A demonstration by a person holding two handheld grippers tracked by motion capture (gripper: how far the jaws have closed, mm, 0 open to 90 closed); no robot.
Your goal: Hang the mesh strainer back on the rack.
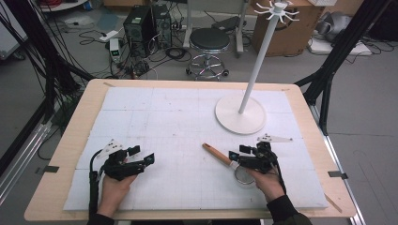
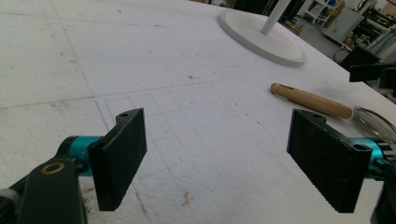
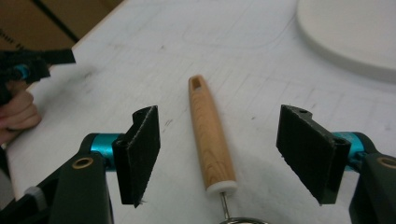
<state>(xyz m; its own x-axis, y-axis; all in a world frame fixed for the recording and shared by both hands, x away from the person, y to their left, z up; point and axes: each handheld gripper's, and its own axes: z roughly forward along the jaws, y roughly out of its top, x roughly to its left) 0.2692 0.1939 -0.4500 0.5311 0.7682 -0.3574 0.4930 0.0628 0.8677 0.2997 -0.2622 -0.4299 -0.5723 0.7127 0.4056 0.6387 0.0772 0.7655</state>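
Note:
A small strainer with a wooden handle [image 1: 216,153] lies on the white foam mat, its mesh bowl [image 1: 243,175] under my right hand. My right gripper [image 1: 236,153] is open and hovers over the handle [image 3: 210,135], one jaw on each side, touching nothing. The handle's hanging hole points away from me. My left gripper [image 1: 142,154] is open and empty at the front left of the mat; in the left gripper view the handle [image 2: 310,100] and mesh rim [image 2: 376,122] lie off to its right.
A white stand with a round base [image 1: 240,115] and a tall pole [image 1: 258,61] topped by hooks rises at the back right of the mat [image 1: 155,112]. The wooden table edge [image 1: 75,126] frames the mat. A stool [image 1: 209,44] and cables are on the floor beyond.

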